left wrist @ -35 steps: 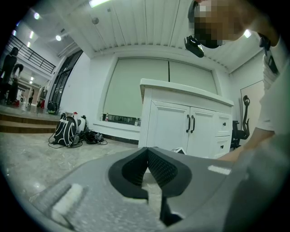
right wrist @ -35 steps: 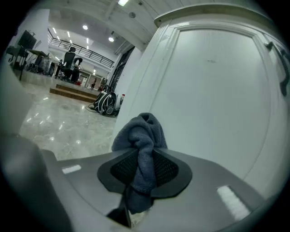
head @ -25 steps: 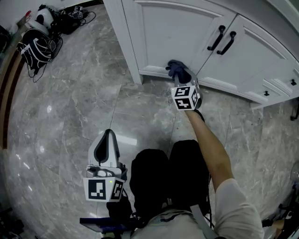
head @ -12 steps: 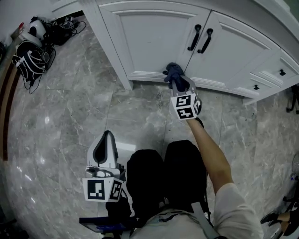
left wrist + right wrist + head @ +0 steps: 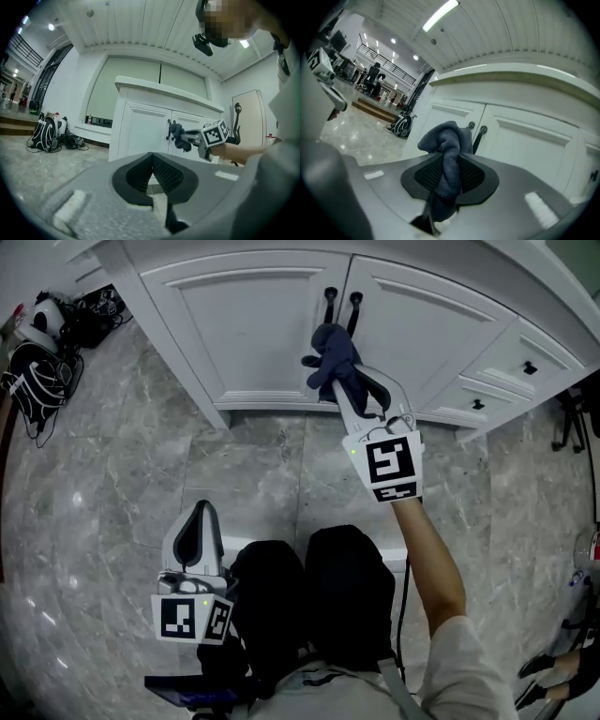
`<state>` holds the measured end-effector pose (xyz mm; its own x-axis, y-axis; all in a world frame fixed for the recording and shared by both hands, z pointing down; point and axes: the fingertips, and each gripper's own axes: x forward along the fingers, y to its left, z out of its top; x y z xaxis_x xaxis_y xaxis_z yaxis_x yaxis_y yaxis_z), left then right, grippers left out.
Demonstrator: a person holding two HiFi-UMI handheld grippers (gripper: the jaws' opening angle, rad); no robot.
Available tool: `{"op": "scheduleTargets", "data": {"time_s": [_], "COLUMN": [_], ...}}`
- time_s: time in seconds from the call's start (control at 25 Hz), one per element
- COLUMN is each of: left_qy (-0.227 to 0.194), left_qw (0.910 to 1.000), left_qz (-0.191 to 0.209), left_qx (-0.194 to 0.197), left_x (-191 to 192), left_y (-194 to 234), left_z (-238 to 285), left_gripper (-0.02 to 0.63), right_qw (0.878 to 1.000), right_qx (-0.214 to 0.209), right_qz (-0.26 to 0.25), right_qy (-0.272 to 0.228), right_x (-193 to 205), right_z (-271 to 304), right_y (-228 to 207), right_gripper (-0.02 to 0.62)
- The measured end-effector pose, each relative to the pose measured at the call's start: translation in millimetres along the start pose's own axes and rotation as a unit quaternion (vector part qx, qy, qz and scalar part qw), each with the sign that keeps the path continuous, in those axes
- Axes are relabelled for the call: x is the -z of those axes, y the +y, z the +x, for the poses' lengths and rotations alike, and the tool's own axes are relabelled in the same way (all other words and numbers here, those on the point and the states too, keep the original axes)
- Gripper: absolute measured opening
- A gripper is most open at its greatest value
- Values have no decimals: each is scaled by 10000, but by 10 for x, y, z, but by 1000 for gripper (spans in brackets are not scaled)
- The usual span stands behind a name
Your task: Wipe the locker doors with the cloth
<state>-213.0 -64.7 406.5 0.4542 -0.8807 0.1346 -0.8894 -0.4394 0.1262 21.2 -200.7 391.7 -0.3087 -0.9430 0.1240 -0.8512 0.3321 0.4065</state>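
Up at the locker doors (image 5: 258, 324), right claw (image 5: 349, 381) pinches the cloth (image 5: 330, 348); left claw (image 5: 200, 521) sits closed.

The cloth (image 5: 447, 154) is a soft, napped dark-blue fabric, matt and bunched into thick folds. The locker doors (image 5: 253, 334) look painted white, smooth with a faint satin sheen. Their handles (image 5: 330, 298) are black, of a material I cannot tell. The floor (image 5: 112, 474) is grey veined stone, polished enough to mirror the lights. The left gripper (image 5: 152, 158) and right gripper (image 5: 449, 163) have smooth matt grey plastic shells, with black, finely ribbed pads (image 5: 171, 176).
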Motion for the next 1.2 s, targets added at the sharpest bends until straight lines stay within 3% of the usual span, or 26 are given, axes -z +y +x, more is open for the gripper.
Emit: {"op": "scheduleTargets", "data": {"time_s": [0.2, 0.36, 0.64, 1.2], "left_qy": [37, 42, 54, 125], "left_qw": [9999, 9998, 9997, 9995], "left_qz": [44, 112, 152, 175], "left_qx": [124, 148, 175, 219], "left_x": [-11, -47, -73, -22], "left_y": [-240, -342, -384, -401], "left_z": [36, 50, 89, 128], "left_gripper": [2, 2, 2, 2], "right_qw": [9980, 9973, 9980, 9823], "right_qx": [450, 558, 567, 1863], "right_qz": [-49, 110, -36, -81], "right_qy": [-448, -468, -277, 189], "right_x": [-535, -684, -552, 39], "right_z": [61, 225, 263, -435], "right_y": [-644, -939, -1178, -2190], "right_gripper": [92, 91, 92, 92]}}
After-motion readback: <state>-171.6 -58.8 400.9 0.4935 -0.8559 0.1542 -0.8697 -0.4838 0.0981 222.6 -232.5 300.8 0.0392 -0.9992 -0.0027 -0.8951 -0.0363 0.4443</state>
